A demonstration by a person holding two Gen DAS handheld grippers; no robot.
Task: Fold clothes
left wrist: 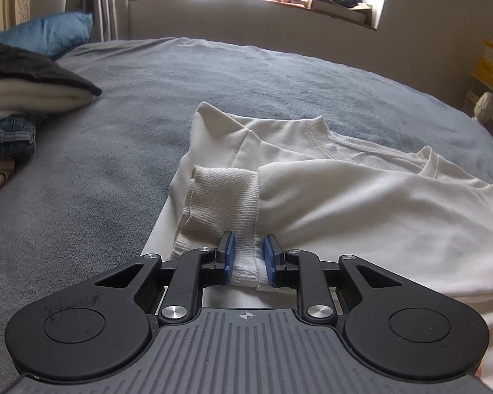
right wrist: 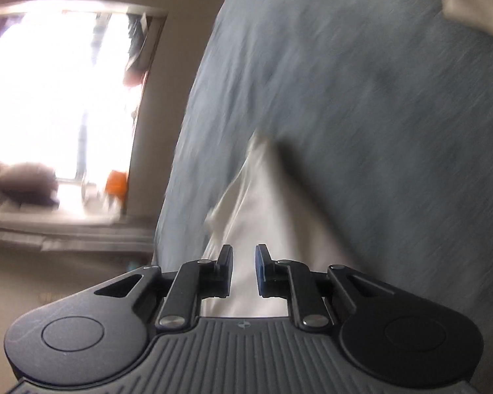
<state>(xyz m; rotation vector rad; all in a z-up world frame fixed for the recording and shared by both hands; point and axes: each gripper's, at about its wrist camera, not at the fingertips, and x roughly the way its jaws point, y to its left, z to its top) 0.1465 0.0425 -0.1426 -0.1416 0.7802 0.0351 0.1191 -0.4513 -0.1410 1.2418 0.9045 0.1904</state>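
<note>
A white sweatshirt (left wrist: 361, 203) lies partly folded on the grey-blue bed blanket (left wrist: 180, 82), its neckline toward the far right. A ribbed cuff (left wrist: 226, 197) rests on top near me. My left gripper (left wrist: 249, 246) is shut on the ribbed white band, which fills the gap between the blue pads. In the blurred, tilted right wrist view, my right gripper (right wrist: 244, 252) is shut on a stretch of white cloth (right wrist: 259, 203) that rises off the blanket (right wrist: 378, 98) and casts a shadow. More white fabric (right wrist: 476, 3) shows at the top right.
A stack of folded clothes (left wrist: 16, 98), dark on top with white and denim below, sits at the bed's left. A blue pillow (left wrist: 49, 32) lies behind it. A cluttered window sill (left wrist: 246, 0) runs along the far wall. The bright window (right wrist: 59, 98) fills the right view's left side.
</note>
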